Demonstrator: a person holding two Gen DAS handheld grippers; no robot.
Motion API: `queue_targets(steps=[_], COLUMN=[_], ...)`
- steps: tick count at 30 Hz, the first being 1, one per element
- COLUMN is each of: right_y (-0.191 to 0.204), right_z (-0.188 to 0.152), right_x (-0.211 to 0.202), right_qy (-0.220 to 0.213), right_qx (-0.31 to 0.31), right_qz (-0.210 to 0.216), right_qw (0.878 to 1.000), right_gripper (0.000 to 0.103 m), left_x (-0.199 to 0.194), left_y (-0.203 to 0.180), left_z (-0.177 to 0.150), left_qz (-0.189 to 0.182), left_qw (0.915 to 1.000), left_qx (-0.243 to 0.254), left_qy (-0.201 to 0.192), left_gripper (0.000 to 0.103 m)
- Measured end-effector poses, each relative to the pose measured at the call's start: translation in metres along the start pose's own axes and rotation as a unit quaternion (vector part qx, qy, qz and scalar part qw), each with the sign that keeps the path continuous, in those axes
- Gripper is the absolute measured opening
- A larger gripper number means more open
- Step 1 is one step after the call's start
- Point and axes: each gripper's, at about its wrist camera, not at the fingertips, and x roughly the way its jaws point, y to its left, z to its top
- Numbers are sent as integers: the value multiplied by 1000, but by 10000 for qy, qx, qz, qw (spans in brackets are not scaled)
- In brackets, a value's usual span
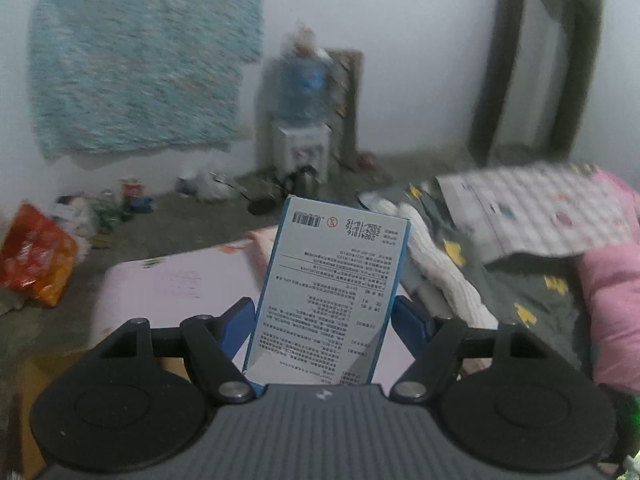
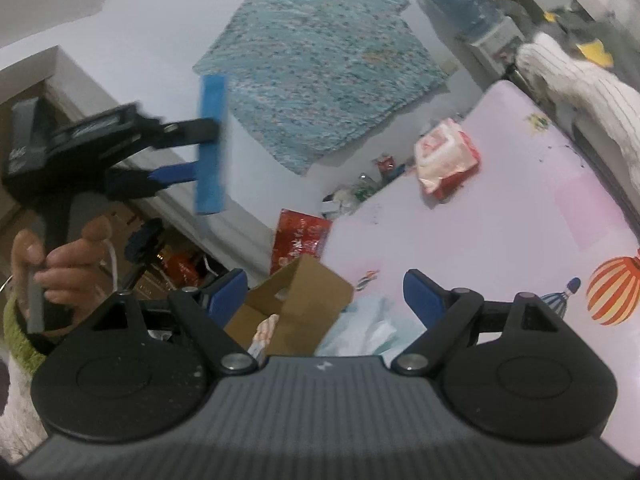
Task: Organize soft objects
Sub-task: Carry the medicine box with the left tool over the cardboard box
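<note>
Blue-edged white printed carton (image 1: pixel 328 292), pinched upright by the left gripper (image 1: pixel 325 320) fingers above the pink bench (image 2: pixel 500 220), could slip sideways, while the right gripper (image 2: pixel 326 296) gapes empty over the brown cardboard box (image 2: pixel 296 304).

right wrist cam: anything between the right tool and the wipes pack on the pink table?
Mostly bare pink table. Near the open right tool sit a cardboard box and crumpled white tissue; beyond them nothing reaches the wipes pack.
</note>
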Motion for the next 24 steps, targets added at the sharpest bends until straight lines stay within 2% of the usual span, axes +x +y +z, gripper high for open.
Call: queue_targets(steps=[4, 9, 14, 19, 21, 24], right_y=[25, 65, 104, 138, 153, 180], right_z=[-6, -17, -32, -45, -49, -53], right_x=[1, 21, 43, 75, 93, 133], right_qy=[163, 573, 935, 1346, 1502, 1720], right_qx=[-215, -534, -850, -1104, -1256, -1639], right_qz=[128, 203, 230, 158, 153, 103], right_qw=[9996, 9967, 9917, 9846, 9805, 9713], right_gripper=[85, 85, 85, 85, 83, 74], left_x=[-48, -76, -87, -97, -100, -107], left_y=[38, 91, 150, 203, 219, 243], left_z=[-27, -67, -113, -157, -169, -185], left_qz=[253, 513, 715, 996, 1103, 1318], left_qw=[9983, 9932, 9832, 9723, 9680, 9602], left_qx=[-459, -1006, -1669, -2089, -2221, -2410], left_qy=[-238, -267, -209, -315, -378, -497], left_gripper=[76, 76, 76, 76, 76, 76])
